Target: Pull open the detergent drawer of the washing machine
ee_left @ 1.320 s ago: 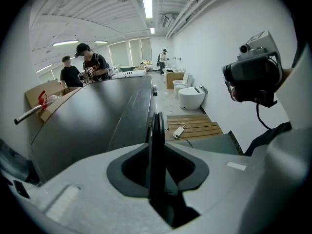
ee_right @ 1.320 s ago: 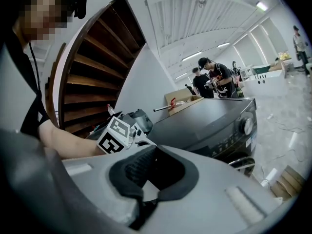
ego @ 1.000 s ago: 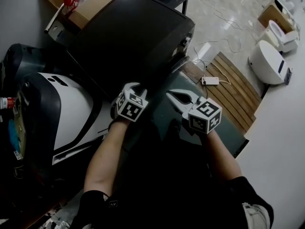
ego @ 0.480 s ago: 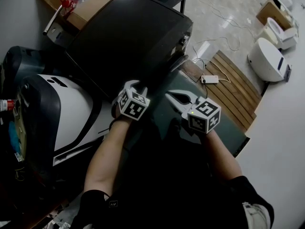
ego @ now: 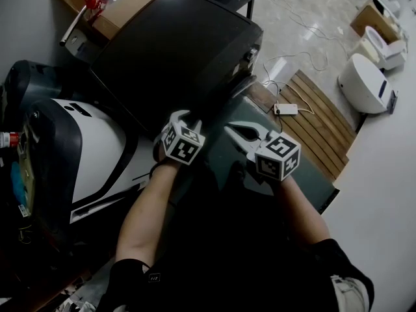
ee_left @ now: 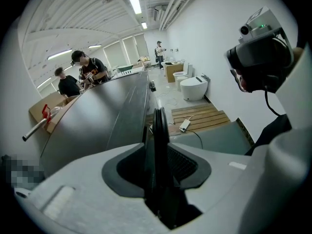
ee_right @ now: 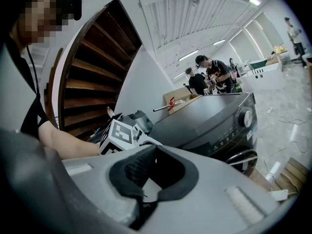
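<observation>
Right now your left gripper [ego: 187,121] sits at the near front corner of the dark washing machine [ego: 175,51], tipped steeply down. Its jaws have just been opening and stand apart. A thin dark upright edge [ee_left: 158,145] rises between them, and the jaw on its right stands clear of it. Whether that edge belongs to the detergent drawer you cannot tell, since the drawer is not distinct in any view (the corner under the gripper is very dark). Your right gripper [ego: 233,134] hovers just right of the left one, jaws spread with nothing between them. Seen from the right gripper view, the machine's front carries the control panel [ee_right: 222,133] and a round knob [ee_right: 245,117]. A wooden pallet [ego: 318,116] lies on the floor further right.
</observation>
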